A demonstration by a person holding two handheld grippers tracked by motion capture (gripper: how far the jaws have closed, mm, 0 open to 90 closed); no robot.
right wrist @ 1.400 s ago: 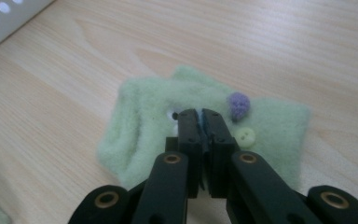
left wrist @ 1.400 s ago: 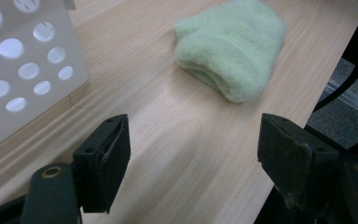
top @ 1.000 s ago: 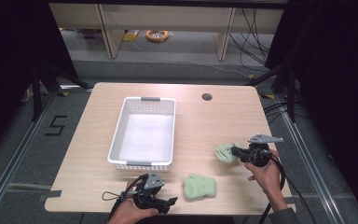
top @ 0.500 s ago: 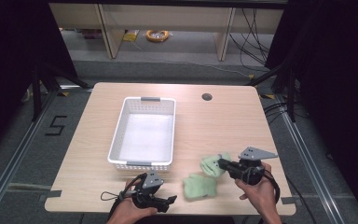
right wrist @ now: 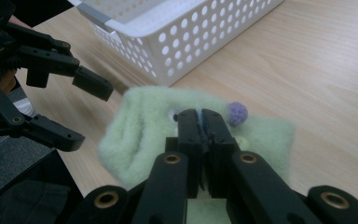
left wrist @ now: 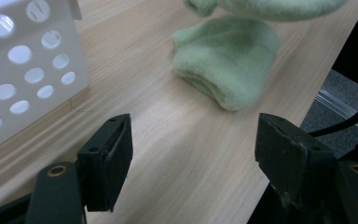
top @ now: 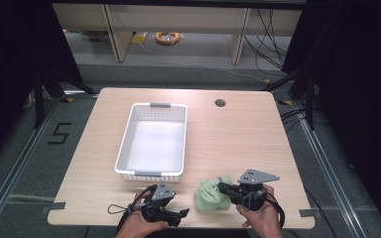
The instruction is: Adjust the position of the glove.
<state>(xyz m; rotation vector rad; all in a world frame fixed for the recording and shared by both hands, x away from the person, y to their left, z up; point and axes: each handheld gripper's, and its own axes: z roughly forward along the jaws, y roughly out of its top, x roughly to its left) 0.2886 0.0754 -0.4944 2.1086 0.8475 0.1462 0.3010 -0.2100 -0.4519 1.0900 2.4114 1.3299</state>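
At the near edge of the table (top: 238,134), the left gripper (top: 174,216) sits at about seven o'clock, its jaws spread wide with bare wood between them. They have just closed a touch, with nothing in the gap. Just to its right, at about five o'clock, the right gripper (top: 221,187) has its jaws pressed together, pinching a pale green fleece sock (right wrist: 144,126) with a purple pompom; this sock hangs over a second green sock (left wrist: 223,58) lying flat on the wood. Farther off, toward ten o'clock of the socks, stands a white perforated basket (top: 124,148).
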